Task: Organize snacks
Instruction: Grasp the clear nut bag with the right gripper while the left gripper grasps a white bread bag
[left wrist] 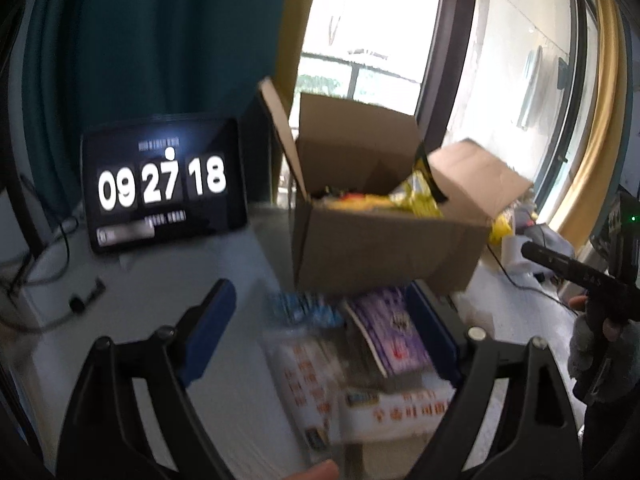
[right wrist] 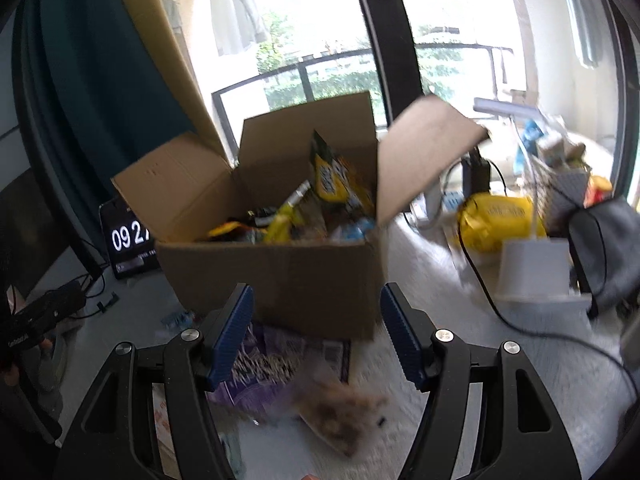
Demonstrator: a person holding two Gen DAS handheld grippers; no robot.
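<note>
- Cardboard box (right wrist: 276,276): sits on the white table (right wrist: 440,360), all flaps up, already part full of packets; a yellow bag (right wrist: 332,180) stands upright at its back right. The box is taken as landmark for all entries below.
- Loose snacks: a purple packet (right wrist: 260,364) lies flat against the box's near wall; a brown packet (right wrist: 340,420) lies nearer the camera than that. From the left view, white packets with red print (left wrist: 312,384) and a blue-patterned packet (left wrist: 304,312) lie in front of the box as well. All blurred; labels unreadable.
- Right gripper (right wrist: 316,336): jaws wide apart, nothing between them, hanging in front of the box over the purple packet.
- Left gripper (left wrist: 320,328): jaws likewise spread and empty, over the white packets.
- Judgement: the step in hand is a pick from the pile. Best taken one packet at a time, pinched at an edge seam, not the flat face; lifted clear of the box's near wall before release.
- Risk: the purple packet touches the box, so a low approach may shove the box.
</note>
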